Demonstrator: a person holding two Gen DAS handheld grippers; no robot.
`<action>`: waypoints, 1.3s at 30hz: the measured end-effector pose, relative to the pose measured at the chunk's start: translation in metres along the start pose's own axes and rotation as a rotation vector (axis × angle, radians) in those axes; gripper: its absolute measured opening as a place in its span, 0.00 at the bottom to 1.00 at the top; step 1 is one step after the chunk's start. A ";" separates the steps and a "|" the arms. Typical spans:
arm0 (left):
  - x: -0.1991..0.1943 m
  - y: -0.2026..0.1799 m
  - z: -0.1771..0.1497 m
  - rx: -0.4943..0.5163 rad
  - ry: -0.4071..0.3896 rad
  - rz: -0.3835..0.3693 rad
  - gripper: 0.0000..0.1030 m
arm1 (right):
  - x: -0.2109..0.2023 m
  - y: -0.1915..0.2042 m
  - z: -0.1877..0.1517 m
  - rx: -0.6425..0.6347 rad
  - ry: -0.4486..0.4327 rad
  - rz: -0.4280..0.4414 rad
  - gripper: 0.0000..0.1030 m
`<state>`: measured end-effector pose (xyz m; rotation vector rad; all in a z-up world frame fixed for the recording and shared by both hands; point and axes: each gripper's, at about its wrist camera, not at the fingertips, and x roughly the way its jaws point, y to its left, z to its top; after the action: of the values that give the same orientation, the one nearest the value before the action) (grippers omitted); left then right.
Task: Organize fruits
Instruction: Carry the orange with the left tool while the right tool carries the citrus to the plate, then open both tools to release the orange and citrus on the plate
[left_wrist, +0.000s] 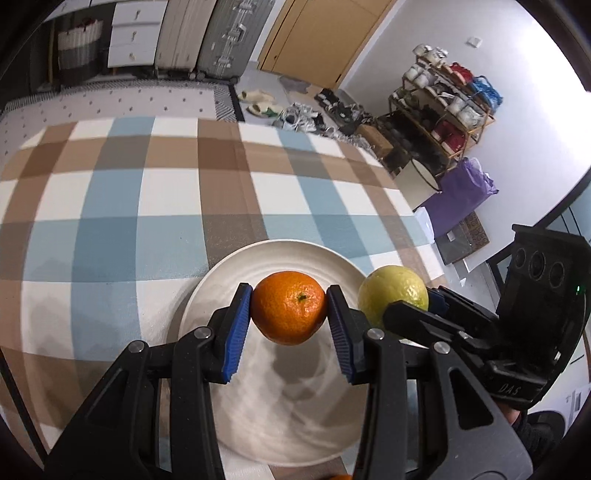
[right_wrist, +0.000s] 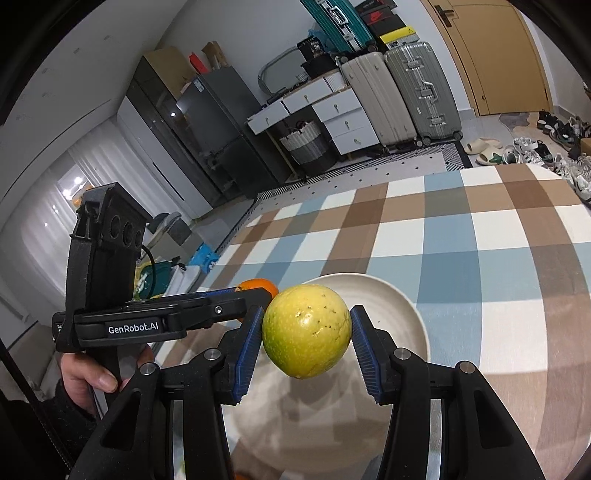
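Observation:
My left gripper is shut on an orange, holding it in the air above a white plate on the checked tablecloth. Just to its right, my right gripper carries a yellow-green round fruit over the plate's right rim. In the right wrist view the right gripper is shut on that yellow-green fruit, its blue pads pressing both sides, above the white plate. The orange peeks out behind the left gripper's body, held by a hand.
The checked tablecloth stretches far and left of the plate. Beyond the table edge stand suitcases, white drawers, a shoe rack, loose shoes on the floor and a purple bag.

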<state>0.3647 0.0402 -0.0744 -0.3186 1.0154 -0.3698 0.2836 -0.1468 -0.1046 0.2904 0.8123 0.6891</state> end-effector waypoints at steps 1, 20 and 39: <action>0.006 0.002 0.002 0.001 0.012 -0.007 0.37 | 0.006 -0.003 0.001 -0.001 0.009 -0.008 0.47; 0.058 0.010 0.018 -0.083 0.057 -0.032 0.37 | 0.044 -0.020 -0.005 -0.028 0.051 -0.084 0.48; -0.015 -0.001 -0.017 -0.113 -0.025 -0.015 0.37 | -0.020 0.006 -0.014 -0.031 -0.068 -0.107 0.66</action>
<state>0.3430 0.0445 -0.0711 -0.4313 1.0118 -0.3221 0.2608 -0.1556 -0.0992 0.2390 0.7462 0.5881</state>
